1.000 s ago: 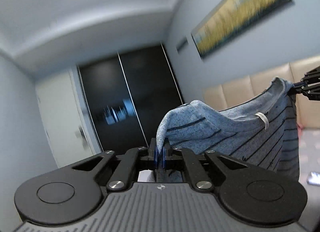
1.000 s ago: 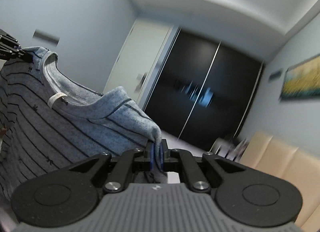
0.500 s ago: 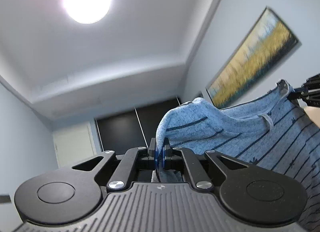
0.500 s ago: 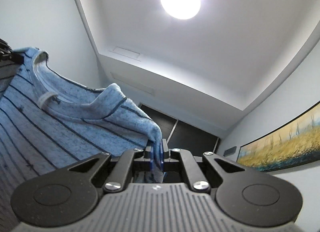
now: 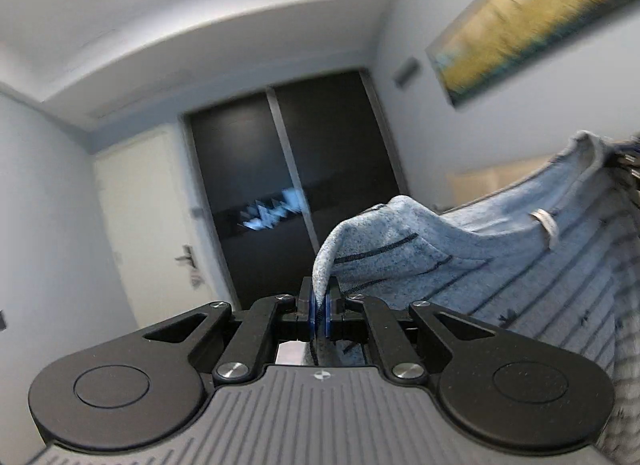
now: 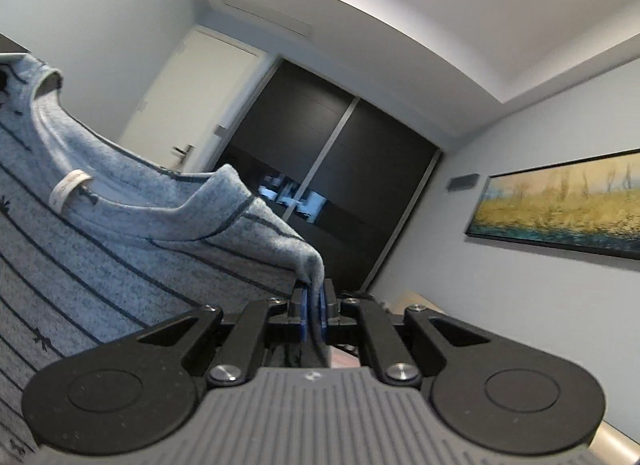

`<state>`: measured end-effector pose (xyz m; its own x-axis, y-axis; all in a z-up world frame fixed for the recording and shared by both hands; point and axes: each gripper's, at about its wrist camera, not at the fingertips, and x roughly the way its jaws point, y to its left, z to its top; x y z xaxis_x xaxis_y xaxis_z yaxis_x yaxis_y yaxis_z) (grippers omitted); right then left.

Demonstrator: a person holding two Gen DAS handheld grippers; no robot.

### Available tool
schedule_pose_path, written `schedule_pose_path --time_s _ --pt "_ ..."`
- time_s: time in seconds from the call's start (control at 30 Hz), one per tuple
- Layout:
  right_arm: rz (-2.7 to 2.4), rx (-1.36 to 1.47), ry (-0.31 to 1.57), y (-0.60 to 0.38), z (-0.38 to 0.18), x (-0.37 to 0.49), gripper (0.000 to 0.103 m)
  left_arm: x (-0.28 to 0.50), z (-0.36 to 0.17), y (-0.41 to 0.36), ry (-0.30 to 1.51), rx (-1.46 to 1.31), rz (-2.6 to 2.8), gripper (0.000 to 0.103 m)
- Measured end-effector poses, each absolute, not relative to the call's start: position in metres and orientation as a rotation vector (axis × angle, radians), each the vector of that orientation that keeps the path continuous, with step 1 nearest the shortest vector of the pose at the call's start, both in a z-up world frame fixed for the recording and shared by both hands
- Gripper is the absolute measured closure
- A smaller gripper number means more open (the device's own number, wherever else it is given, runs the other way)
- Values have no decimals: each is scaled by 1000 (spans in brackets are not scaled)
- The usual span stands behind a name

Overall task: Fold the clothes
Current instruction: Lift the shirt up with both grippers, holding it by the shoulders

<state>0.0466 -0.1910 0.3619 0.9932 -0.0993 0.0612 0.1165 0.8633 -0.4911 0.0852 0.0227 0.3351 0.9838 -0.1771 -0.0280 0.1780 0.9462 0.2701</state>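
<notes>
Your left tongs (image 5: 319, 307) are clamped on one shoulder of the blue striped shirt (image 5: 500, 265), which stretches away toward 2 o'clock. Your right tongs (image 6: 314, 307) pinch the other shoulder, the shirt spreading toward 9 o'clock with its white neck label (image 6: 69, 189) showing. It hangs in the air between them.

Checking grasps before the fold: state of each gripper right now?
Left gripper: closed on the blue striped shirt at one shoulder.
Right gripper: closed on the same shirt at the other shoulder.
</notes>
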Motion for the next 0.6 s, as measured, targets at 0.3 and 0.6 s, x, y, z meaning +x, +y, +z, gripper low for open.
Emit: schedule_pose_path --time_s 0.3,0.6 --pt "-200 -494 -338 -190 409 46 96 69 354 26 -217 171 -127 100" --pt "48 -588 32 -204 264 42 96 67 222 46 189 385 -312 100"
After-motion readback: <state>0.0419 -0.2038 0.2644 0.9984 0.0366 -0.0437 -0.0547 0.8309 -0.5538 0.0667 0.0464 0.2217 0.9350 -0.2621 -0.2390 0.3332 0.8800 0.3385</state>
